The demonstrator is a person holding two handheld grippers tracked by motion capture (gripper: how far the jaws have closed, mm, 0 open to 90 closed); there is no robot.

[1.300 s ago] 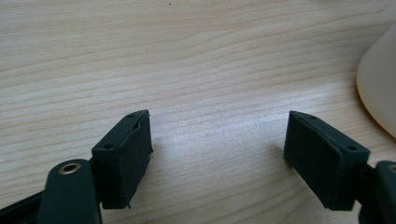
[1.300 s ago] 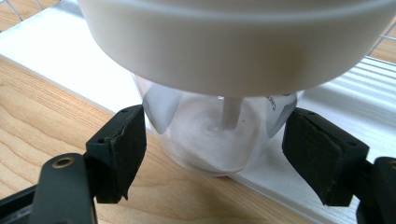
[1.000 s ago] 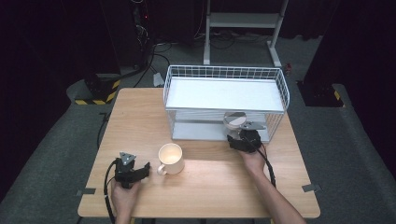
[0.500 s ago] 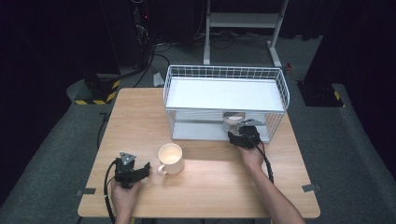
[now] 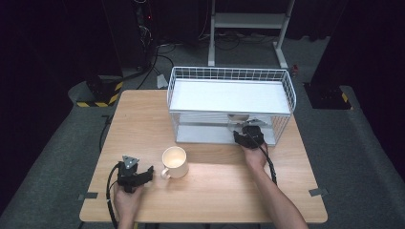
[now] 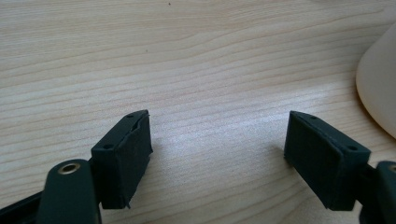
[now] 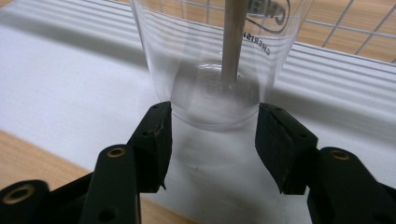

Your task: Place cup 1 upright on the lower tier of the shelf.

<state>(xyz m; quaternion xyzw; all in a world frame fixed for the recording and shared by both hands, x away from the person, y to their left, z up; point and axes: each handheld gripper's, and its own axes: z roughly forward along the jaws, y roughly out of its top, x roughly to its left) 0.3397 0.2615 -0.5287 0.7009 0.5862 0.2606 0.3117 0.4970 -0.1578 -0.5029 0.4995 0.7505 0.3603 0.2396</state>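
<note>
A clear plastic cup (image 7: 205, 56) with a wooden stick (image 7: 232, 37) in it stands on the lower white shelf (image 7: 70, 93) of a wire rack (image 5: 229, 95). My right gripper (image 7: 212, 121) reaches into the rack's front; its jaws have just been closing and both pads now press on the cup's base. In the high view the right gripper (image 5: 248, 136) sits just in front of the cup (image 5: 237, 118). My left gripper (image 6: 217, 140) rests open on the bare wood with nothing between its jaws. In the high view the left gripper (image 5: 147, 173) lies just left of a cream mug (image 5: 175, 162).
The wooden table (image 5: 215, 191) carries the white wire rack at its far right half. The mug's side (image 6: 378, 88) bulges in at the right of the left gripper view. Dark floor, cables and a white stand lie beyond the table.
The right gripper has edged a little farther toward the rack's lower shelf and the cup. The left hand and the mug have kept still.
</note>
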